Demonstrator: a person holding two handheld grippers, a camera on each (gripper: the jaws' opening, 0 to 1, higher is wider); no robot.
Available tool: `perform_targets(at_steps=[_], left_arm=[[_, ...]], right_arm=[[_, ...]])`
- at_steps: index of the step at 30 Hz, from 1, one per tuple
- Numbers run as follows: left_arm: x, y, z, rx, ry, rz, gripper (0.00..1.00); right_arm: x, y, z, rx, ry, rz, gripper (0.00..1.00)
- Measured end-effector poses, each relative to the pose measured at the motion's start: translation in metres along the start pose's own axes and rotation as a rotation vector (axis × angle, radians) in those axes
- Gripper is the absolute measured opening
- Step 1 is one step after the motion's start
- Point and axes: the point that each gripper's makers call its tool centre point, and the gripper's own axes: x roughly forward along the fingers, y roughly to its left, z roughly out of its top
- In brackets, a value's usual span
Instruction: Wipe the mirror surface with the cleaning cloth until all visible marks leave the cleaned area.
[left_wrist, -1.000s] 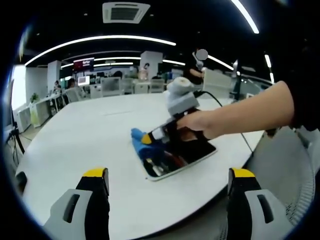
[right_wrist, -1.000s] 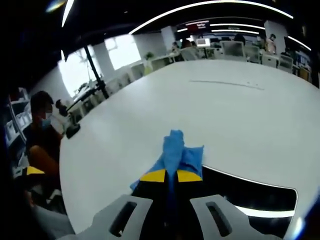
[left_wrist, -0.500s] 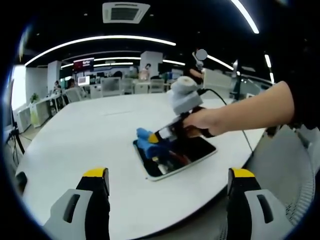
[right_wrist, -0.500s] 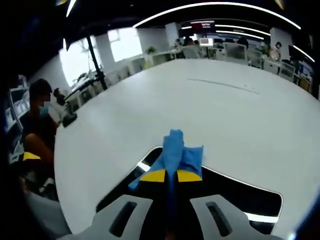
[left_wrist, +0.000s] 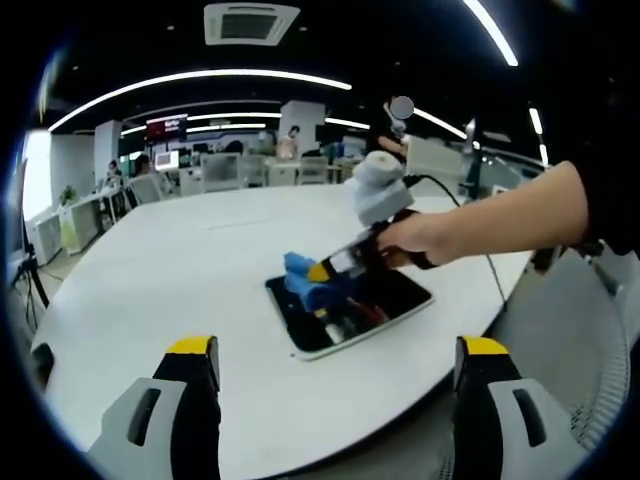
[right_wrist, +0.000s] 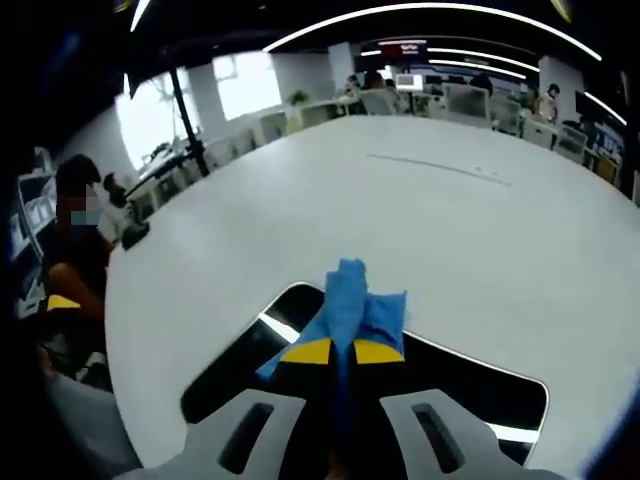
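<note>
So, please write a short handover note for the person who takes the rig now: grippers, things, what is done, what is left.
Right gripper: shut on the blue cleaning cloth, held over the mirror.
Left gripper: open, holding nothing, hanging off the near table edge.
Mirror: flat on the white table, dark, with a pale rim.
Done: wiping is under way; the cloth is at the mirror's far end.
Left: I cannot tell from these views whether marks remain; check the surface and keep wiping if needed.

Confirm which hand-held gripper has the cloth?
The right hand-held gripper, shut on the blue cloth over the mirror; the left hand-held gripper is open and empty.
</note>
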Motion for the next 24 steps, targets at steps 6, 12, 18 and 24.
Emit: perform_targets(at_steps=[6,12,18,24], left_arm=[[0.0,0.0,0.0,0.0,0.001,0.001,0.98],[0.0,0.0,0.0,0.0,-0.001,0.002,0.98],[-0.001,0.0,0.001,0.0,-0.01,0.002,0.98],[-0.001,0.001,0.002,0.002,-0.016,0.006,0.99]], right_arm=[[-0.003,0.003,-0.001,0.015,-0.002,0.0,0.01],[-0.006,0.007,-0.004,0.008,0.011,0.016,0.01],[-0.008,0.01,-0.008,-0.008,0.021,0.033,0.01],[-0.017,0.019,-0.015,-0.039,0.026,0.051,0.01]])
